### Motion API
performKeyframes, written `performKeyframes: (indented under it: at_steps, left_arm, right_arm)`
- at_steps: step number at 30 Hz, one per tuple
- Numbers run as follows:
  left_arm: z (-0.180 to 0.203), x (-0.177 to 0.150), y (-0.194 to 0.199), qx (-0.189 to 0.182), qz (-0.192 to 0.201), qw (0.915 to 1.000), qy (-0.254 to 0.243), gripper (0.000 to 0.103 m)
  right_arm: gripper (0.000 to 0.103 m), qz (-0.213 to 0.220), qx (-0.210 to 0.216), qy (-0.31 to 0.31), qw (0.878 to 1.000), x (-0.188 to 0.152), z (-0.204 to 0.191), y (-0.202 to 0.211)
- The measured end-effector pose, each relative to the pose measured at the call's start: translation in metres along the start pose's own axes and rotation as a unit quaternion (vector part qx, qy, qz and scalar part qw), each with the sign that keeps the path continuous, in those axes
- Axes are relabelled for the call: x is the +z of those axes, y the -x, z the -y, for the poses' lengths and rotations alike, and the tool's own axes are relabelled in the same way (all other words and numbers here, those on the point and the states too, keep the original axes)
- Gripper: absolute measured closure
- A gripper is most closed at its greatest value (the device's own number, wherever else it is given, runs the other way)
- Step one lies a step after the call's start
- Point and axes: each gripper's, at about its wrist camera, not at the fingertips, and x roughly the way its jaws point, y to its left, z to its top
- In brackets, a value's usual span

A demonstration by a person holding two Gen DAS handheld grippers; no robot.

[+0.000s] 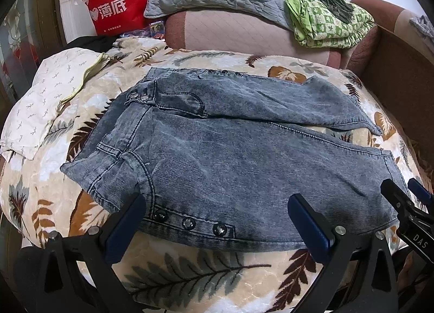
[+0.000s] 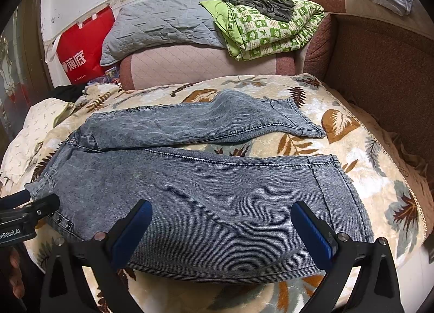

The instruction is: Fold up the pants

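Leaf-print blanket across whole bed, w/ grey washed pants spread flat on top. Long axis left-right: waist at left, cuffs at right, legs splayed apart toward cuffs. L gripper wide open, holding nothing, fingers over near edge by snap buttons. R gripper wide open too, empty, over near leg nr the cuff. Actual contact w/ fabric hard to make out. Waist's far-left part partly hidden in right view.
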Motion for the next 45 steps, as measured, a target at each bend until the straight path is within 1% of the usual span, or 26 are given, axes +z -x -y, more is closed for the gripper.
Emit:
performKeyframes:
  at_steps: [41, 45]
  left_arm:
    - [-0.0025, -0.002, -0.0019, 0.002, -0.001, 1.0, -0.003, 0.0]
    - [-0.0066, -0.0016, -0.0023, 0.003, -0.003, 1.0, 0.003, 0.0]
  right_arm:
    - [0.0, -0.005, 0.002, -0.001, 1.0, -0.0024, 0.0004, -0.0034]
    - [0.0, -0.008, 0.0, 0.0, 1.0, -0.0024, 0.0003, -0.0046]
